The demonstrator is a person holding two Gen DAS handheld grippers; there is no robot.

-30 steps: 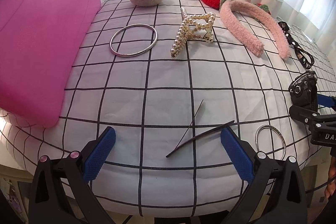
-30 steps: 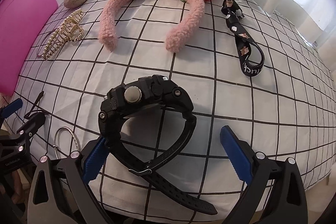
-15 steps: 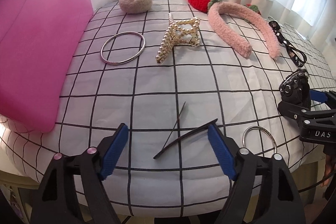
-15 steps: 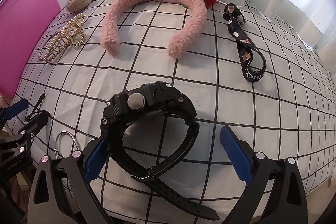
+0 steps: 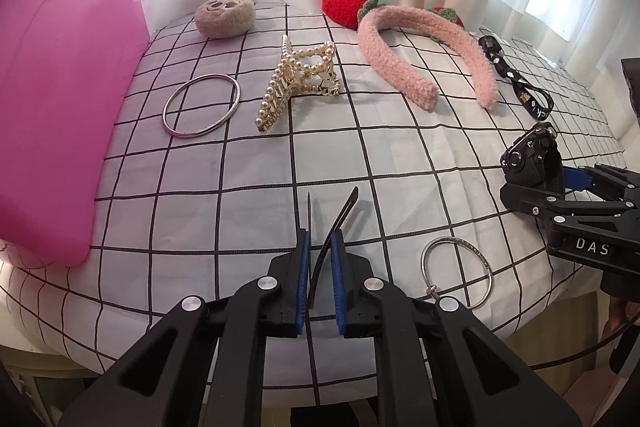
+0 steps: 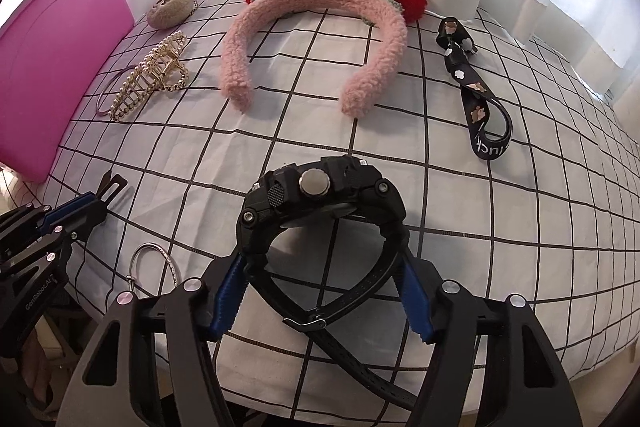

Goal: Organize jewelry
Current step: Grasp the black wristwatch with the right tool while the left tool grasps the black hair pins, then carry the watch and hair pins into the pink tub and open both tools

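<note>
A thin black hairpin [image 5: 345,213] stands between the blue pads of my left gripper [image 5: 320,239], which is shut on it, its two prongs sticking out past the fingertips above the checked cloth. The same grip shows at the left of the right wrist view, left gripper [image 6: 96,203] with the hairpin [image 6: 114,183]. A chunky black watch [image 6: 316,183] stands on its side on the cloth. My right gripper [image 6: 320,267] is closing on it, one pad against each side of the strap loop. In the left wrist view the watch [image 5: 528,159] sits at the right edge.
A pink box [image 5: 60,107] fills the left. On the cloth lie a silver bangle [image 5: 202,105], a pearl claw clip [image 5: 298,79], a fuzzy pink headband [image 5: 400,67], a felt round piece [image 5: 225,15], a black strap [image 6: 480,107] and a small hoop [image 5: 456,273] near the table's front edge.
My left jaws came together on the hairpin, which lay flat and now stands up between the pads. My right jaws narrowed from wide open onto the watch strap.
</note>
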